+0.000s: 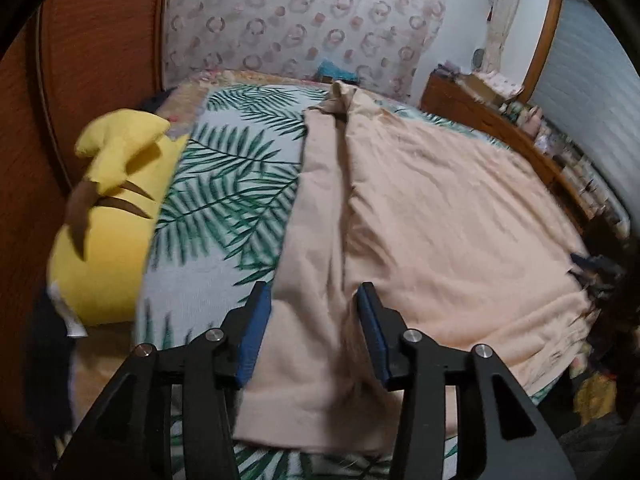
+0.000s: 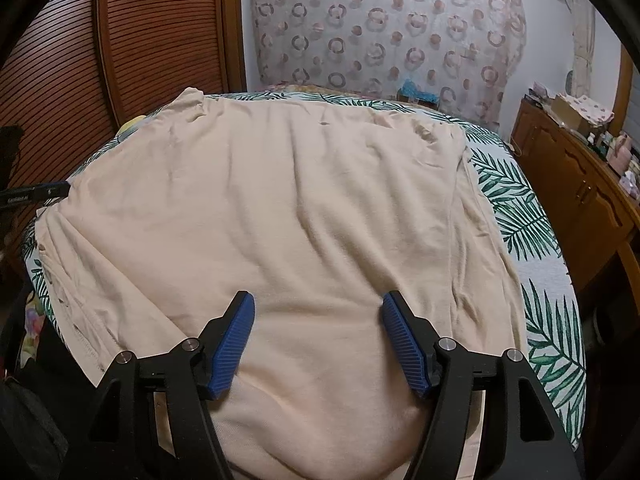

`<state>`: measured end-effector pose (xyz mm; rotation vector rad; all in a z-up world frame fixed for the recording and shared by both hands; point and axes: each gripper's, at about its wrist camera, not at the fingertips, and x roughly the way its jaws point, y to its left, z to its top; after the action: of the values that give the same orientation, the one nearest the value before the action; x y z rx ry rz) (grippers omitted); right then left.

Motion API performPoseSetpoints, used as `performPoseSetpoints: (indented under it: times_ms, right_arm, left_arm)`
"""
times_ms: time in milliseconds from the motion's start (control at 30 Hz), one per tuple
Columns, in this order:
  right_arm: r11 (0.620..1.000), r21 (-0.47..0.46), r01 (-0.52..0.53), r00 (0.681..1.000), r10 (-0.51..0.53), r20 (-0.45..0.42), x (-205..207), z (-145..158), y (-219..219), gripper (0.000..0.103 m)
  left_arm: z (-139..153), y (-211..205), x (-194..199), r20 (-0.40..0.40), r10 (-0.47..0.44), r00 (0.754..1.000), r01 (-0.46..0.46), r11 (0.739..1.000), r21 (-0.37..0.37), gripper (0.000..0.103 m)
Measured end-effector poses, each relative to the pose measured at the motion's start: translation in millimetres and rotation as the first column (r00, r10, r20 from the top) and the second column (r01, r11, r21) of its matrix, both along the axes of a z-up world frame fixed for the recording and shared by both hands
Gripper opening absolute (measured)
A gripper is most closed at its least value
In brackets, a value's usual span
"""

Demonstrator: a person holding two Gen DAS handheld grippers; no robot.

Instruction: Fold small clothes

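Observation:
A peach garment lies spread flat on a bed with a palm-leaf sheet. Its left side is folded inward into a long strip. My left gripper hovers over the near end of that strip, its blue pads apart and not pressing the cloth. In the right wrist view the garment fills the bed, and my right gripper stands open just above its near hem with nothing pinched. The tip of the left gripper shows at the garment's left edge.
A yellow plush toy lies on the bed left of the garment. A louvred wooden door stands at the left, a patterned curtain behind the bed, and a cluttered wooden dresser at the right.

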<state>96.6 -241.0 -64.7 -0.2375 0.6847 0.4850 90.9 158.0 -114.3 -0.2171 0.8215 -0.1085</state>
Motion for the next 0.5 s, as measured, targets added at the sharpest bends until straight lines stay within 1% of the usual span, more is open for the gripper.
performPoseSetpoints:
  times_ms: [133, 200, 267, 300, 333, 367, 400, 433, 500]
  right_arm:
    - [1.000, 0.005, -0.002, 1.000, 0.002, 0.006, -1.2, -0.5, -1.5, 0.069]
    - [1.000, 0.005, -0.004, 1.000, 0.004, 0.007, -1.5, -0.6, -2.0, 0.069]
    - [1.000, 0.007, -0.005, 1.000, 0.005, 0.007, -1.7, -0.7, -2.3, 0.069]
    - [1.000, 0.007, -0.005, 1.000, 0.005, 0.008, -1.6, -0.7, -2.4, 0.069]
    - [1.000, 0.008, -0.006, 1.000, 0.006, 0.008, -1.7, -0.8, -2.6, 0.069]
    - [1.000, 0.009, -0.005, 1.000, 0.005, 0.010, -1.9, -0.9, -2.8, 0.070]
    - [1.000, 0.011, -0.005, 1.000, 0.005, 0.012, -2.0, -1.1, -3.2, 0.070]
    - [1.000, 0.013, -0.005, 1.000, 0.005, 0.014, -2.5, -1.5, -3.2, 0.070]
    - [1.000, 0.015, -0.007, 1.000, 0.007, 0.017, -2.9, -2.0, -3.5, 0.070]
  left_arm:
    - [0.7, -5.0, 6.2, -0.007, -0.077, 0.997, 0.076, 0.994, -0.078, 0.046]
    - [1.1, -8.0, 7.4, -0.006, -0.078, 0.997, 0.078, 0.994, -0.071, 0.046]
    - [1.6, -15.3, 6.7, -0.010, -0.083, 0.997, 0.083, 0.996, -0.024, 0.045]
    - [1.9, -18.1, 6.8, -0.014, -0.081, 0.997, 0.081, 0.997, 0.000, 0.040]
    - [2.1, -22.4, 6.5, -0.020, -0.076, 0.997, 0.077, 0.996, 0.040, 0.031]
    - [2.2, -24.0, 7.0, -0.024, -0.079, 0.997, 0.081, 0.995, 0.057, 0.021]
    - [1.6, -25.1, 7.0, -0.030, -0.090, 0.995, 0.092, 0.994, 0.057, 0.008]
    - [2.3, -26.0, 6.6, -0.029, -0.093, 0.995, 0.095, 0.994, 0.057, 0.007]
    - [5.6, -31.8, 4.5, -0.019, -0.098, 0.995, 0.099, 0.990, 0.100, 0.006]
